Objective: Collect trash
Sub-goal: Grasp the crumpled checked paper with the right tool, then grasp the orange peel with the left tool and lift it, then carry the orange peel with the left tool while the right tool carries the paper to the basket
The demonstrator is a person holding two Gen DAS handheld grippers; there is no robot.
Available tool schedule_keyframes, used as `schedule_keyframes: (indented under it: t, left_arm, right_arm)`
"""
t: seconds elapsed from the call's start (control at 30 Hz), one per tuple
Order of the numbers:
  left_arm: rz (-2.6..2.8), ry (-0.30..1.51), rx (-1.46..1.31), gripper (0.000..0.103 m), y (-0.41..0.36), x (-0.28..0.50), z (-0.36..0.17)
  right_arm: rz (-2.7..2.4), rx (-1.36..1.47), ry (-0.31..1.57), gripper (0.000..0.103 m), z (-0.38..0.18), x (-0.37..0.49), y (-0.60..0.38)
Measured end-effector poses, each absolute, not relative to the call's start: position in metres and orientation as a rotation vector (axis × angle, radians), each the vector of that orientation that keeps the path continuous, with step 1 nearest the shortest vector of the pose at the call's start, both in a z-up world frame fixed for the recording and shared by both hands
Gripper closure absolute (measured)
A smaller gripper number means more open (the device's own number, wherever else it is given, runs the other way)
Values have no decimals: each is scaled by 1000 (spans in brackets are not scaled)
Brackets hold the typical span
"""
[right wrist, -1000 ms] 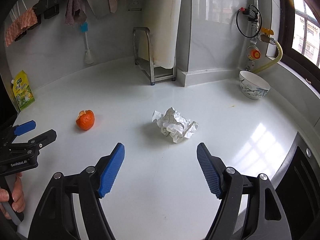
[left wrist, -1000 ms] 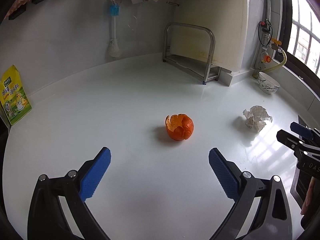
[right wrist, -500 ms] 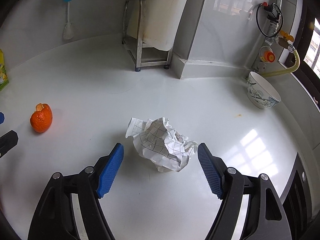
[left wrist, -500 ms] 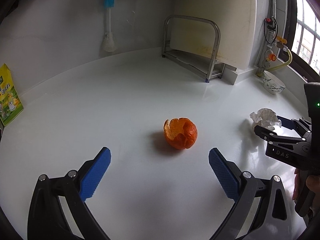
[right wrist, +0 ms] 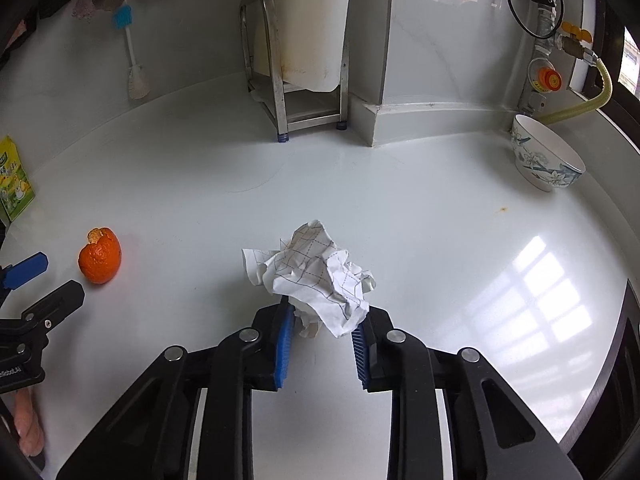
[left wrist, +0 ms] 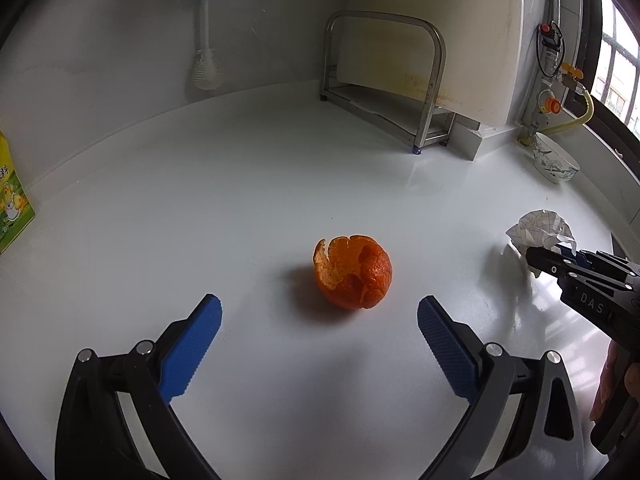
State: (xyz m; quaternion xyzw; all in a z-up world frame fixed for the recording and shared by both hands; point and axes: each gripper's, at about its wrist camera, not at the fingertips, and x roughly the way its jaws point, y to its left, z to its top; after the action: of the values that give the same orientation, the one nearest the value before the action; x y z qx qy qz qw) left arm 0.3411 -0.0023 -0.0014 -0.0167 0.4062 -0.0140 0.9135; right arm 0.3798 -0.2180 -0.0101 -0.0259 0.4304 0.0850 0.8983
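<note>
On the far left of the white glossy desk [left wrist: 280,168], a yellow-green printed packet [left wrist: 12,208] leans at the wall, untouched by the work. Next along, the left claw [left wrist: 319,322] hangs with its blue pads spread wide and nothing between them; a second ago the orange hollow peel shell [left wrist: 353,271] lay farther ahead, and now it sits larger and just in front of the gap, still resting on the desk. So the left side has closed in on its target but has not yet taken it.

Further right, the bigger change: the right claw [right wrist: 320,330], which half a second ago stood wide apart around the crumpled white grid-lined paper ball [right wrist: 316,272], has drawn its pads in against the near part of the wad. The paper bulges above and ahead of them, so the hold looks like a pinch on the lower folds, probably light. The first piece of trash seems secured and ready to lift; the peel remains to be gripped. At the far right a white floral ceramic bowl [right wrist: 546,160] stands near the wall.
</note>
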Motion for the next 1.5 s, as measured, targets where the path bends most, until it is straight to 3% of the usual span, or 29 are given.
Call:
schedule_keyframes:
  t: [0.3,0.37,0.4,0.47,0.57,1.07,1.5]
  left_arm:
    - [47,917,12,9,-12,376,-16]
    - [30,928,6,32,-13,379,-18]
    - [18,928,-1,34,-14,379,-18]
    - [-11,914,-10,59,-16,376,-16]
    - [-23,894,19,74,-23,366,-11]
    - [-86,803,58,77,-6,261,28]
    - [-161,757,58,77,-2,149,52]
  right_arm:
    - [193,4,842,78,14,349,-225]
    - [193,12,835,78,17,343,-227]
    - [191,15,835,78,18,339,-227]
    - [191,29,835,78,18,332,-228]
    - [189,45,834,78,17,317,-228]
    - [160,189,838,78,8,215,-227]
    - [147,191,766,78,38,112,-212]
